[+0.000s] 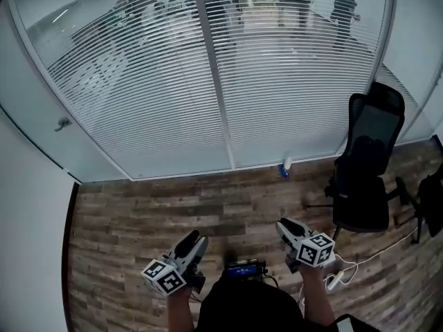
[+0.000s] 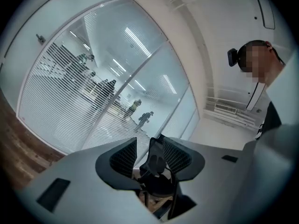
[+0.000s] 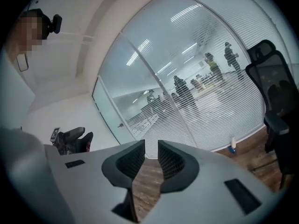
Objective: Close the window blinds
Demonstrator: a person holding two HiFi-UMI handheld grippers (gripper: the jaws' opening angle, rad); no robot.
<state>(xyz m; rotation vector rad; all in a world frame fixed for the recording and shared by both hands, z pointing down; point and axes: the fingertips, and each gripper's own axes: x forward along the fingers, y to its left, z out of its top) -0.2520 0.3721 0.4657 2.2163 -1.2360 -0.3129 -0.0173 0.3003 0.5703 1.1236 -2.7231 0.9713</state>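
Left tongs (image 1: 194, 241) and right tongs (image 1: 286, 225) both parted, empty, window blinds (image 1: 159, 109) ahead, slats open, black chair (image 1: 367, 178) right

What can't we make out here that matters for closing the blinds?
- Blinds: top cut off by the head view's upper edge; no cord or wand discernible in any view.
- Small white-and-blue item at the glass foot, head view: too small to identify.
- Chair base, left gripper view: mostly hidden behind the left gripper.
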